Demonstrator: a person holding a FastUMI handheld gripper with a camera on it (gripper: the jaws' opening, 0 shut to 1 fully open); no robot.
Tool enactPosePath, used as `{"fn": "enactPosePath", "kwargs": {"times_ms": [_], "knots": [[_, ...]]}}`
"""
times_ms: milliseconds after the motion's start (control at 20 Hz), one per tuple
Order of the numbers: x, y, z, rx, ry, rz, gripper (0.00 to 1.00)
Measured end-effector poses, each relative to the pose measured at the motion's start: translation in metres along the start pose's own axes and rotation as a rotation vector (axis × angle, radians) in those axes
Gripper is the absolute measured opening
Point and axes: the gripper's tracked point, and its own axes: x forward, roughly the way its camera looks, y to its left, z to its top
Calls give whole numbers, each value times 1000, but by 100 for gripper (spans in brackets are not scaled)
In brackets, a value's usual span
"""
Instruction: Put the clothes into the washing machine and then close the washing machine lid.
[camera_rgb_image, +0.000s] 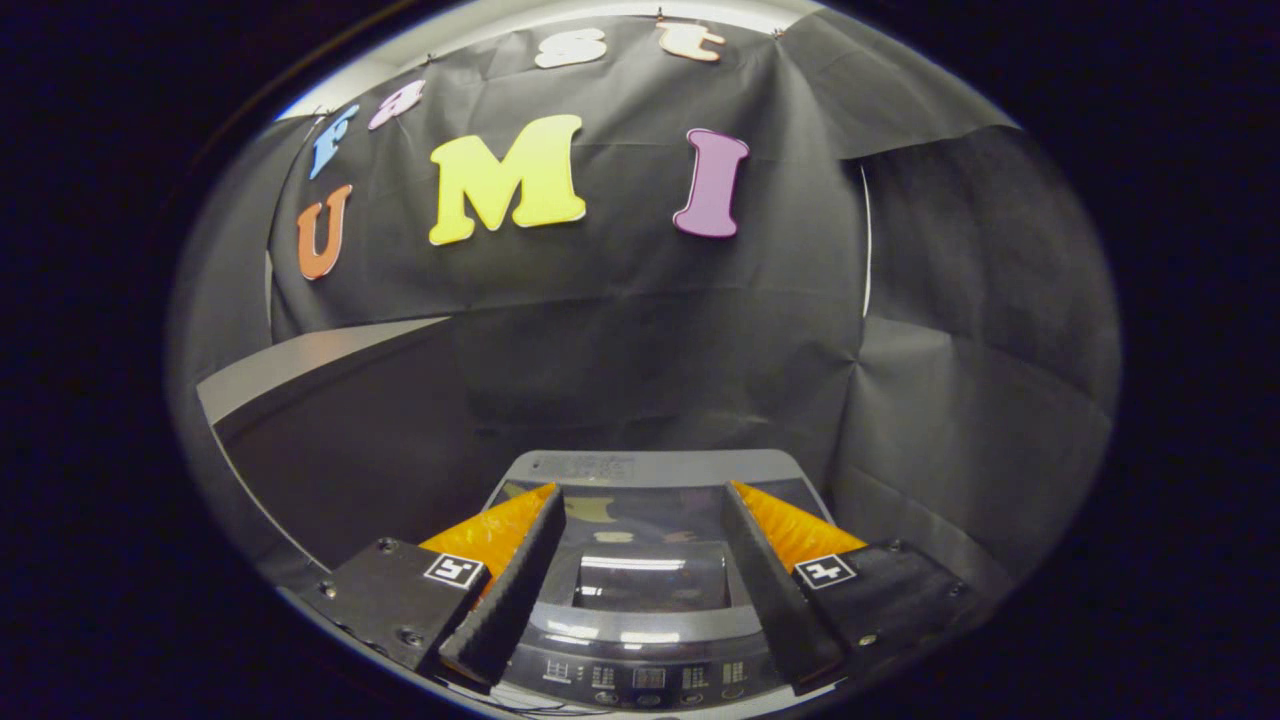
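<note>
Nearest of all sit the two fingers of the gripper (640, 580), spread wide apart with nothing between them except the washing machine (640, 560) seen below and just ahead. Its control panel (640, 678) curves across the near edge, between the fingertips. Beyond that lies the lid (645, 520), a dark glossy pane in a grey frame that appears to be lying flat and shut (reflections on the glass make it hard to be sure). Far behind the machine hangs the black cloth wall (640, 330), with a pale ledge (300, 365) off to the left.

No clothes can be made out from here, so I cannot say where they lie. Judging by the task, they will be soft, light and floppy, best pinched at a bunched fold so the cloth does not slide out. By contrast, the lid looks stiff and smooth, likely slippery on the glass; its near framed edge seems the sensible place to take hold.
</note>
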Motion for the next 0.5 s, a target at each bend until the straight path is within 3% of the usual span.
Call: {"fn": "enactPosePath", "kwargs": {"times_ms": [150, 200, 500], "knots": [[-21, 3, 5, 9, 8, 6, 98], [-33, 5, -14, 8, 18, 6, 98], [-160, 13, -68, 43, 25, -62, 98]]}}
